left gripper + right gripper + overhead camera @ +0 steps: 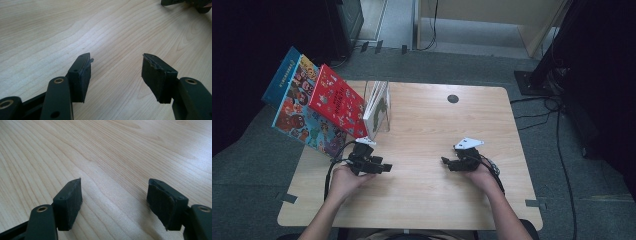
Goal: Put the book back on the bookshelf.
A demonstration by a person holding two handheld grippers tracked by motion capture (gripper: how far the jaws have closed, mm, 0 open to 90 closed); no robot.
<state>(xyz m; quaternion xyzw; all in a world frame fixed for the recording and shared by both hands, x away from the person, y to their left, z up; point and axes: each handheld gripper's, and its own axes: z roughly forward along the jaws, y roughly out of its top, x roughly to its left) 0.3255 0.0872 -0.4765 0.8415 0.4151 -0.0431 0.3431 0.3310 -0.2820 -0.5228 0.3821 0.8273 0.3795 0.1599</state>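
Wood table [427, 190] w/ grey floor around; books [319, 107] leaning in a clear stand [382, 107] at far left. Both grippers resting near edge, jaws gaping wide, nothing btwn: left gripper [379, 167], right gripper [449, 162]. Books looking shelved, bright covers, tilted left; prob. work is finishing.

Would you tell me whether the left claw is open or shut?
Open: the left claw has its jaws spread apart over bare wooden table, nothing between them.
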